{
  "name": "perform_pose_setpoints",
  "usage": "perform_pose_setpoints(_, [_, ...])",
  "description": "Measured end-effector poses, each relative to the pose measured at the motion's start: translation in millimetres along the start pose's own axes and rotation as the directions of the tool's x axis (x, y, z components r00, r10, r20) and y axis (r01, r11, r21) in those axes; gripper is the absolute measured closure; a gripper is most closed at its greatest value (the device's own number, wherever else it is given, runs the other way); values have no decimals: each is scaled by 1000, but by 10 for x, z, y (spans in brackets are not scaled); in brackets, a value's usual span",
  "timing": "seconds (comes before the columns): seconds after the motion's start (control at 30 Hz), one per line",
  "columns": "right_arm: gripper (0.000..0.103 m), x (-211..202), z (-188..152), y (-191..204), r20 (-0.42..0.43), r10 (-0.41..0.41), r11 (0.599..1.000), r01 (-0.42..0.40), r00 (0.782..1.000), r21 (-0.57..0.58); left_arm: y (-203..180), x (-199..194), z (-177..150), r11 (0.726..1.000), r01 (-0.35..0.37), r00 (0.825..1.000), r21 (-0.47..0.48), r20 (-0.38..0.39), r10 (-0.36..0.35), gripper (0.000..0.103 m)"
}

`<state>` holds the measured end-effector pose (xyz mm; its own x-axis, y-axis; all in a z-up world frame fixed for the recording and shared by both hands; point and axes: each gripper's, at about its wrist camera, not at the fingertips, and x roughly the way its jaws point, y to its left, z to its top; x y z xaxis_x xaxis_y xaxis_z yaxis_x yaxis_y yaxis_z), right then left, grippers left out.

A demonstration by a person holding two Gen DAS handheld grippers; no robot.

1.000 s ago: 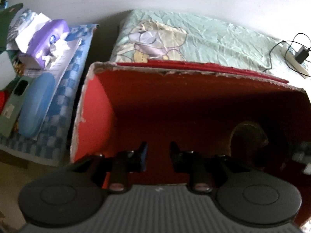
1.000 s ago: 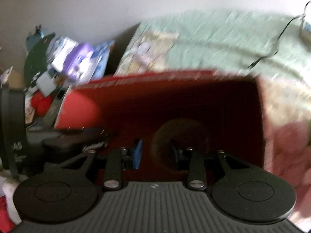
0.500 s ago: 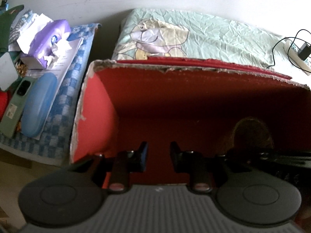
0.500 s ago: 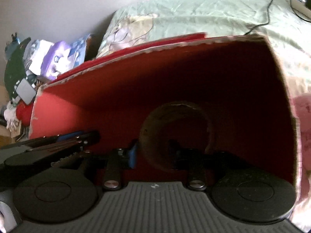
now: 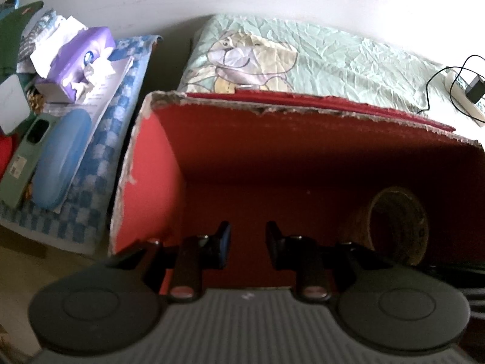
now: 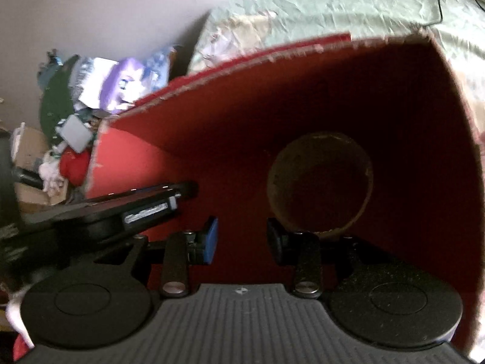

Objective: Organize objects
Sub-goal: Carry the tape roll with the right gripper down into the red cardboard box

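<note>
Both grippers point down into an open red cardboard box (image 5: 230,163) with a ragged, torn top rim, which sits against a bed covered by a pale green crinkled sheet (image 5: 342,60) printed with a cartoon bear.

The left gripper (image 5: 248,239) hangs over the left half of the box floor. Its two black fingers, one with a blue pad (image 5: 225,238), stand with only a narrow gap between them, close to as shut as they go, and nothing lies between them. The right gripper (image 6: 241,238) is over the middle of the box, just left of the roll; its jaws are part open and closing, and nothing is between them either.

The task's thing in view is a brown cardboard ring, like a wide tape roll (image 6: 319,182), standing on its edge against the dark right end of the box interior, its hollow facing the cameras. In the right wrist view it sits just beyond the right-hand finger, apart from the pads. In the left wrist view the same roll (image 5: 397,224) appears at the far right of the box floor, well to the right of the left gripper.

Left of the box, a blue-and-white checked cloth (image 5: 100,151) carries a light blue oval case (image 5: 60,157), a grey-green remote-like slab (image 5: 25,154) and a purple tissue pack (image 5: 81,63). A white power strip with a black plug (image 5: 468,94) lies on the bed at far right
</note>
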<state>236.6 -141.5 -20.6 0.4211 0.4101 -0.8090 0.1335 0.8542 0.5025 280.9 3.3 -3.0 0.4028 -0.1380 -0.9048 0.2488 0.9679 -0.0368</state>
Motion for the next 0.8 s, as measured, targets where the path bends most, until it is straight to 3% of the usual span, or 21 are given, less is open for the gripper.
perform_pose_setpoints(0.37, [72,-45,44,-154,80,-166,986,163,983,42,-47,32,-1,999,13,1000,35,-19,-12,75])
perform_pose_setpoints(0.57, [73,-38,54,-311,95,-147,987,140,984,80,-130,39,-8,996,8,1000,89,-25,-5,75])
perform_pose_setpoints(0.8, [73,-28,46,-253,112,-153,988,151,982,28,-198,26,-11,990,-23,1000,136,-9,24,75])
